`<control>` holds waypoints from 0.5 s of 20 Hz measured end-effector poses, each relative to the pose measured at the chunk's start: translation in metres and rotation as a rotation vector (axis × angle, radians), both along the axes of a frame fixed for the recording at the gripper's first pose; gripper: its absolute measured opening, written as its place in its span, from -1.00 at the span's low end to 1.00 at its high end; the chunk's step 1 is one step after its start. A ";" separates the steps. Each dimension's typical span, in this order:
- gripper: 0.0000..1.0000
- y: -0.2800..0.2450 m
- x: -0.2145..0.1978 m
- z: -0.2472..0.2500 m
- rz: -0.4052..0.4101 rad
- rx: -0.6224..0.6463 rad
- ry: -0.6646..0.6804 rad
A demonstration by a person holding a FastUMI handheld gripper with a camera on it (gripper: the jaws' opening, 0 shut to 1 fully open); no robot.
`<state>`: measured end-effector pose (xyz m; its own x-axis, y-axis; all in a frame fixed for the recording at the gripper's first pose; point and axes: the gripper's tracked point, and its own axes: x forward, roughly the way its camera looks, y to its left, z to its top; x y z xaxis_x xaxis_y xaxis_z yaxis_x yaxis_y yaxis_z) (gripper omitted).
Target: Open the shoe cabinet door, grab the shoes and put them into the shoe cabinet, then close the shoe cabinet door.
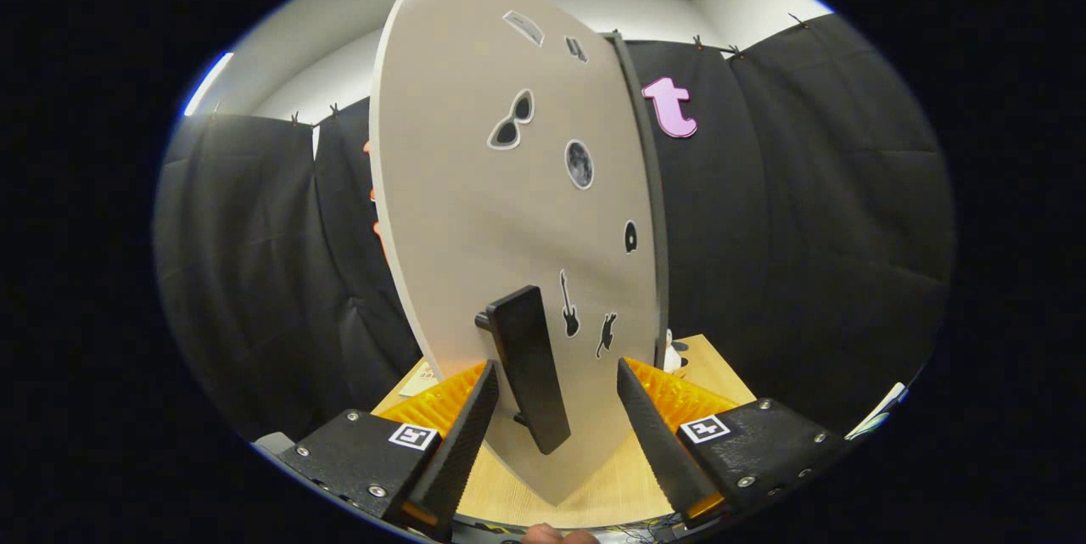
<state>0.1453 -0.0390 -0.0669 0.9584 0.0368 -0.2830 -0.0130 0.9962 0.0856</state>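
Fingers of the claw (556,434) stand apart, clamped on nothing. Reading from the left, we find the left finger (458,434) just beside the black bar handle (528,366), without visible contact. The handle sits in the gap between the fingers, nearer the left one, and is mounted low on the pale shoe cabinet door (509,213). The door carries small stickers and stands at an angle to us, its dark hinged edge (649,187) to the right. The right finger (657,434) is apart from the handle, just ahead of the door face. The cabinet rests on a wooden worktop (611,489); no shoes can be identified. We judge the current step to be closing the fingers on the handle in order to swing the door. Risks from here: because the handle is off-centre in the gap, closure may push it sideways and move the door before grip is secure. A shallow grip may slip off when we pull. Pulling against the hinge arc could drag the cabinet across the worktop.
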 end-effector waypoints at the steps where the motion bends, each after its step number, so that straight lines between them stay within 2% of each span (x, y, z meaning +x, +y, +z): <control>1: 0.78 0.009 0.006 0.001 0.006 0.000 -0.006; 5: 0.81 0.044 0.031 -0.005 0.033 0.028 0.003; 10: 0.84 0.078 0.060 -0.001 0.024 -0.029 -0.015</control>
